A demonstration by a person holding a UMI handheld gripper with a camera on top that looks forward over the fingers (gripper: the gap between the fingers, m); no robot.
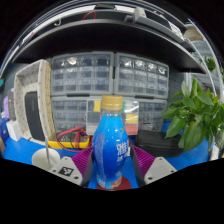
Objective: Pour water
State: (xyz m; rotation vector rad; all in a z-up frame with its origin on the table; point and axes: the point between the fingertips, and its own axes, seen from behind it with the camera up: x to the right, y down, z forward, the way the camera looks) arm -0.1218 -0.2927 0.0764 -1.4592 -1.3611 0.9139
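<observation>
before shelves of small drawer cabinets (110, 75), the gripper (111, 168) clamps the blue bottle (111, 150) mid-body; likely light, slick, slightly squashy plastic.

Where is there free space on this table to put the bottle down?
The gripper holds the bottle. Bare table shows between bottle and plant. Left is crowded: cables beside a white case. Drawer cabinets close the back.

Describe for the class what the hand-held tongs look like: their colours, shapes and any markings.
The tongs have two pale grey-white fingers with small dark holes or screw marks. Each carries a magenta-purple pad on its inner face. No cables or sleeve are visible.
</observation>
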